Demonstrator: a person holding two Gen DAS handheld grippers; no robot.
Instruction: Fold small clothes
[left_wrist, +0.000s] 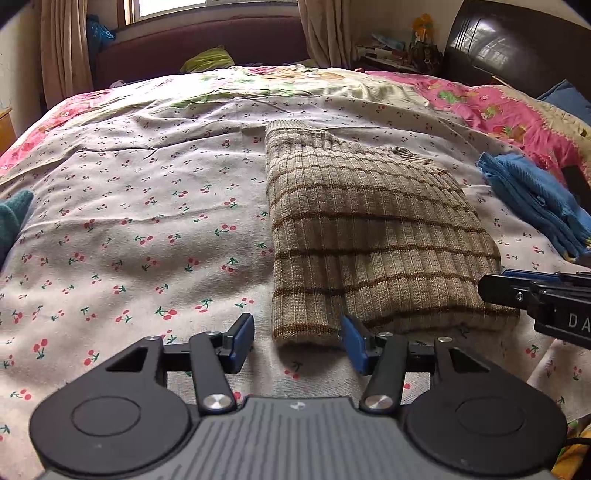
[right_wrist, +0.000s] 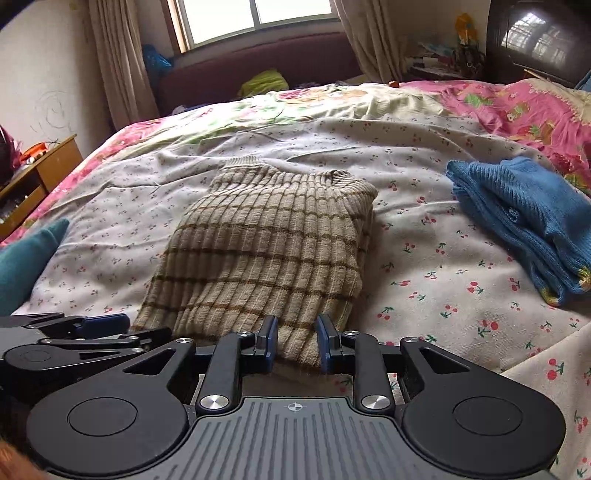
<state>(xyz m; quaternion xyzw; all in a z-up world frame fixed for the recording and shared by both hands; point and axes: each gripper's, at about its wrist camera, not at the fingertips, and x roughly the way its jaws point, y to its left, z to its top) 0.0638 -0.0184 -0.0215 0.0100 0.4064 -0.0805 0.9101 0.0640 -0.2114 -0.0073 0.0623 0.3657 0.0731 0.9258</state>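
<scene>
While folded beige sweater (right_wrist: 266, 254) lies on bedsheet (left_wrist: 129, 229), both hand-held grippers (left_wrist: 297, 341) (right_wrist: 295, 343) gape, gripping nothing.

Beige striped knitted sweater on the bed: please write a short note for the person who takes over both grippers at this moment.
Left gripper: open, holding nothing, at the near left corner of the beige ribbed sweater with brown stripes.
Right gripper: open, its fingers either side of the sweater's near edge, not clamped.
The sweater lies folded into a rectangle on the cherry-print sheet. A folded blue knitted garment lies to its right.
Left: probably one more fold of the sweater, or setting it aside. A teal cloth at the left edge may be next; I cannot tell.
</scene>
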